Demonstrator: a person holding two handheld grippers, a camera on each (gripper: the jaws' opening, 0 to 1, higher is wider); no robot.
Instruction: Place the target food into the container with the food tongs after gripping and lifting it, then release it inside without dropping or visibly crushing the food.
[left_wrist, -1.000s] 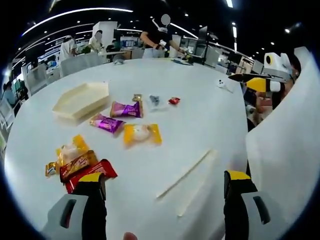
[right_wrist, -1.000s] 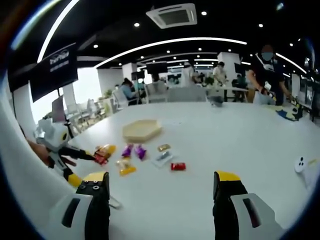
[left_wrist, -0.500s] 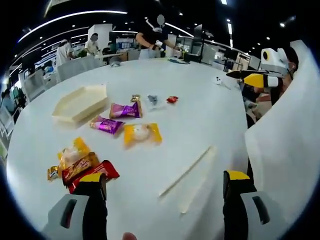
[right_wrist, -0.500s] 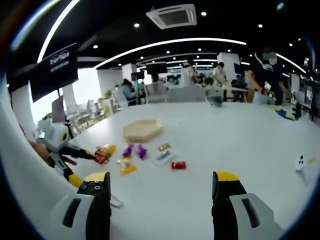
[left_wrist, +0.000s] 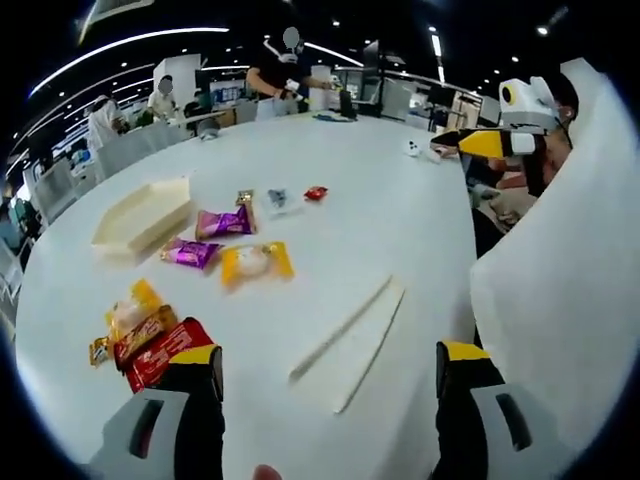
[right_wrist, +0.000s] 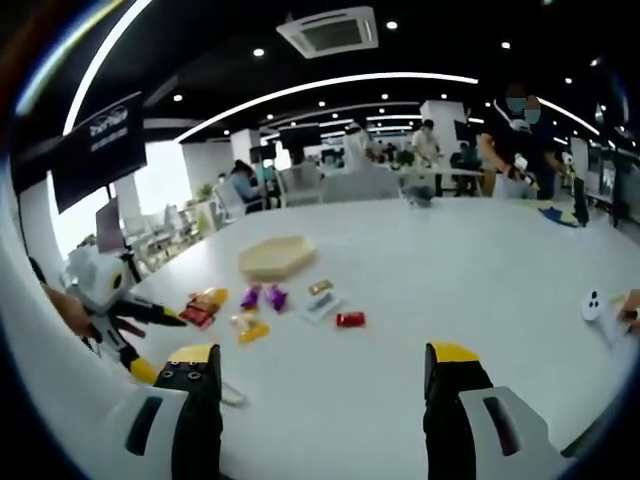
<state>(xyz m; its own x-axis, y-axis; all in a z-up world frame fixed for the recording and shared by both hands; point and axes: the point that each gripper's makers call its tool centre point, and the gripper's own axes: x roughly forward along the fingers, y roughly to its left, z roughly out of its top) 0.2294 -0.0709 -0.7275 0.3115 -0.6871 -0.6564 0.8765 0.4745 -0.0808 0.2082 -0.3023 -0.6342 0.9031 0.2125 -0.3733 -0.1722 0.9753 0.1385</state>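
Observation:
Cream food tongs (left_wrist: 347, 329) lie flat on the white table (left_wrist: 400, 220), just ahead of my left gripper (left_wrist: 328, 392), which is open with nothing between its jaws. Wrapped snacks are spread beyond them: a yellow packet (left_wrist: 255, 262), two purple packets (left_wrist: 225, 222), a small red one (left_wrist: 315, 193). The cream hexagonal container (left_wrist: 140, 215) sits at the far left, nothing visible inside. My right gripper (right_wrist: 320, 392) hovers open over bare table, well short of the red snack (right_wrist: 350, 320) and the container (right_wrist: 275, 257). The same right gripper (left_wrist: 487, 143) also appears at the upper right of the left gripper view.
A pile of red and yellow packets (left_wrist: 150, 332) lies beside my left jaw. A white controller (right_wrist: 592, 305) rests at the table's right edge. The left gripper (right_wrist: 160, 318), held by a hand, comes in from the left. People and chairs stand behind the table.
The left gripper's camera has shifted, so the tongs and snacks now sit lower and further left in its view. The right view has barely changed. Nothing on the table was moved.

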